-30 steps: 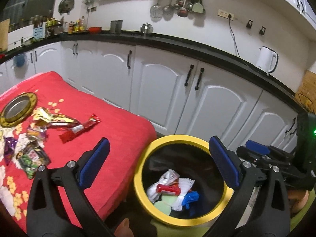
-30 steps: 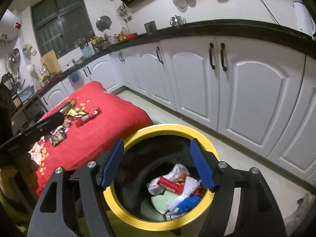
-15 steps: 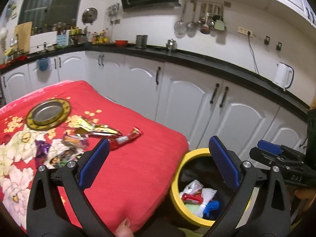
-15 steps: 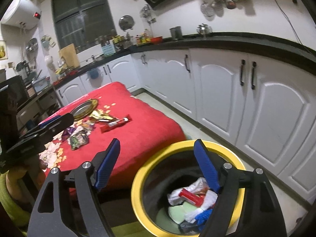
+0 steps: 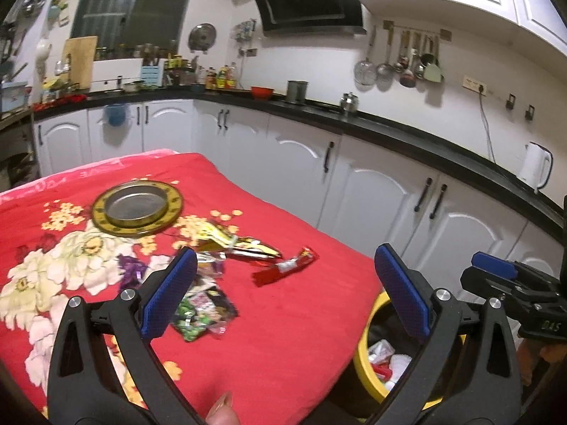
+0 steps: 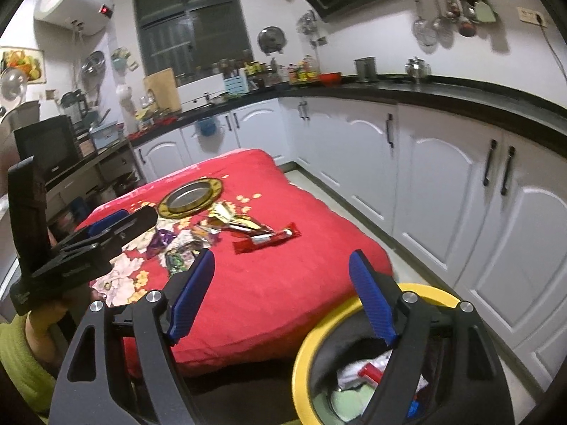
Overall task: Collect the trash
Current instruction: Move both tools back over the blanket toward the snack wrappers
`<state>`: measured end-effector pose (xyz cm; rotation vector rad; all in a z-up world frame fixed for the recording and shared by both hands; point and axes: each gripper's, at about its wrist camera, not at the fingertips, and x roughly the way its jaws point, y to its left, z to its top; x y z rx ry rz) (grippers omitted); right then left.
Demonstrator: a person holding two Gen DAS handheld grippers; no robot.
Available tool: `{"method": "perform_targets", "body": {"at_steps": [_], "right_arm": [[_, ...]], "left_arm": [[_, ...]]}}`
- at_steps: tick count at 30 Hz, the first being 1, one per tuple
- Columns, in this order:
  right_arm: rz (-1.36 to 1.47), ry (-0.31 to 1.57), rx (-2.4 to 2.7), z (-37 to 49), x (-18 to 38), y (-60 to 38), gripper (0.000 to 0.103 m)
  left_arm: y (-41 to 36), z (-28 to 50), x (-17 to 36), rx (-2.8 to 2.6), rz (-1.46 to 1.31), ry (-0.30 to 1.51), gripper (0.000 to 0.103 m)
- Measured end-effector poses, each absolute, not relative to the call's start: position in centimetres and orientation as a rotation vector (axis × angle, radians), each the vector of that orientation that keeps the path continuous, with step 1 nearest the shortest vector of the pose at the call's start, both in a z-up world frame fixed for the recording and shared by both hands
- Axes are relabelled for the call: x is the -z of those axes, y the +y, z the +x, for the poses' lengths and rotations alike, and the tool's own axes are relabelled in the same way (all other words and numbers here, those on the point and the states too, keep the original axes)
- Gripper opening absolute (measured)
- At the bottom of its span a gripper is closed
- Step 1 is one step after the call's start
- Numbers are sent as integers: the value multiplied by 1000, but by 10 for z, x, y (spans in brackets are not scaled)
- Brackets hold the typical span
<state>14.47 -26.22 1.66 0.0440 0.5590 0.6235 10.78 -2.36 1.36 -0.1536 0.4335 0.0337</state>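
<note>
Trash: red wrapper [image 5: 286, 266] print unreadable; right tongs [image 5: 514, 279] marked "DAS"

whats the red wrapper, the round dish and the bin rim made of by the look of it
Red wrapper: probably glossy foil-lined plastic film, crinkled with silvery glints. Round dish: looks like metal, a dull steel centre inside a brassy, patterned rim. Bin rim: likely smooth moulded plastic, uniform yellow with a soft sheen.

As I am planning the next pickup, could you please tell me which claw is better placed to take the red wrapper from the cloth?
Probably the left claw: it is open, empty, and the red wrapper lies between its fingers in view. The right claw, also open, sits nearer the yellow bin.
</note>
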Motion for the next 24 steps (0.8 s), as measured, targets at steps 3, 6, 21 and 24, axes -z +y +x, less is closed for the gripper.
{"method": "perform_targets", "body": {"at_steps": [3, 6, 21, 24], "right_arm": [[19, 558, -652, 150, -19, -245, 76], [-1, 559, -677, 157, -19, -229, 76], [-159, 610, -788, 207, -4, -141, 76], [-199, 632, -804, 220, 5, -124, 76]], "left_arm": [[-12, 107, -12, -59, -168, 433, 92], [0, 106, -9, -87, -176, 434, 92], [65, 112, 15, -222, -251, 483, 92], [78, 114, 20, -245, -267, 499, 92]]}}
